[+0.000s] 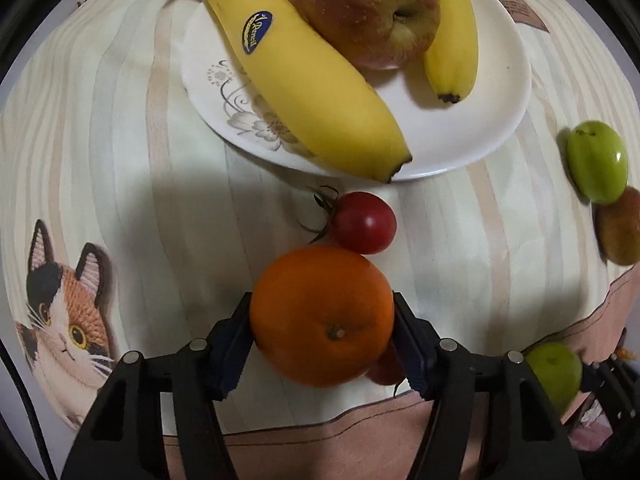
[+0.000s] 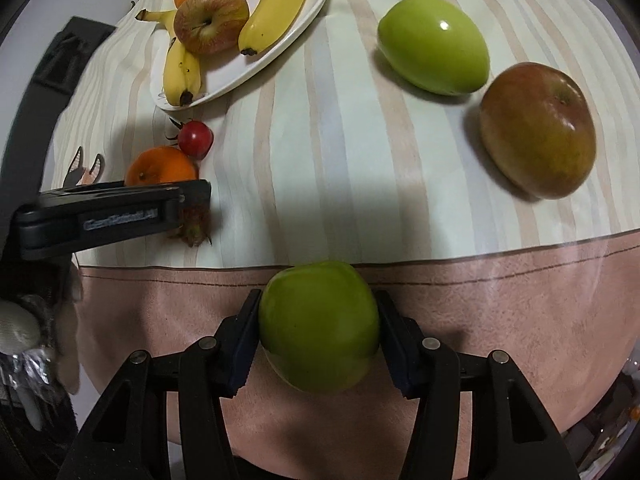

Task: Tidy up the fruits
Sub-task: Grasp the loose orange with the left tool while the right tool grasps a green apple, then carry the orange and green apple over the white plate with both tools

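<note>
Our left claw (image 1: 322, 320) is clamped on an orange (image 1: 322, 314), just short of the red tomato (image 1: 364, 222) touching its far side, with the white plate (image 1: 500, 120) beyond. Our right claw (image 2: 318, 326) grips a green fruit (image 2: 318, 326) above the worktop's (image 2: 320, 152) near edge. A reddish fruit (image 1: 386, 368) under the orange is mostly hidden.

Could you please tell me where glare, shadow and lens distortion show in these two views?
Left wrist: dark shadow on the tablecloth before the plate; black fisheye corners. Right wrist: glare spot on the far green fruit, shadow under the held green fruit; stripes bow outward.
</note>
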Motion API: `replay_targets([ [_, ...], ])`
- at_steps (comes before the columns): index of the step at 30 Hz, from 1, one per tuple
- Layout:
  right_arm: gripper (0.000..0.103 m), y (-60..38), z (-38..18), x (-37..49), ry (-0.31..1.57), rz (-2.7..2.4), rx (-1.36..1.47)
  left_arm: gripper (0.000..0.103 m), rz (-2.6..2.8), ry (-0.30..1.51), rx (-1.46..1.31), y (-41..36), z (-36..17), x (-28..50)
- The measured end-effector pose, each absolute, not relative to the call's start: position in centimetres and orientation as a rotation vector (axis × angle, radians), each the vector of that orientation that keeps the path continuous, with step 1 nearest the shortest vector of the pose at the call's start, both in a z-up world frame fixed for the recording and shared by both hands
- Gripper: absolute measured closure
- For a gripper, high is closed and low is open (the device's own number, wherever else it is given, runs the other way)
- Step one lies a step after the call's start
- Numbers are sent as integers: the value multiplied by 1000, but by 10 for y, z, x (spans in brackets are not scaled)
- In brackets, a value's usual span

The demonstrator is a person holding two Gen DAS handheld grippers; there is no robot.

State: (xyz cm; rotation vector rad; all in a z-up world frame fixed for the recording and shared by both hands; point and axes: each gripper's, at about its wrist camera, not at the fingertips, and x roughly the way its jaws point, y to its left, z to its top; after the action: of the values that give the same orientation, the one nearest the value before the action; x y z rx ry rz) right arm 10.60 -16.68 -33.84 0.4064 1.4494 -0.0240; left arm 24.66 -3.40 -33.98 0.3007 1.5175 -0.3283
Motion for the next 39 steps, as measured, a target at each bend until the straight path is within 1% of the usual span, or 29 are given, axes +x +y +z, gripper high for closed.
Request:
replay_targets([
  [6,46,-160,-336,112,1462,0,390,42,-295,1500,245,-16,-324,238],
  [9,46,-159,-333,121,1478,17,389,42,-272,1492,234,2,-311,216],
  [12,46,-165,-335,119,1497,33,387,42,-268,1507,239,15,-308,196],
  [14,46,-167,-338,119,1504,33,382,42,-260,1529,250,22,-315,189],
  [21,46,-163,-357,124,1530,28,363,40,-235,1550,262,25,-347,196],
  [29,45,-149,-370,134,1547,14,353,41,-232,1564,257,19,-355,223],
  [35,46,-145,-373,133,1547,6,355,42,-210,1532,243,19,-341,220],
  [39,46,-147,-358,127,1517,21,364,42,-213,1486,229,17,-319,215],
])
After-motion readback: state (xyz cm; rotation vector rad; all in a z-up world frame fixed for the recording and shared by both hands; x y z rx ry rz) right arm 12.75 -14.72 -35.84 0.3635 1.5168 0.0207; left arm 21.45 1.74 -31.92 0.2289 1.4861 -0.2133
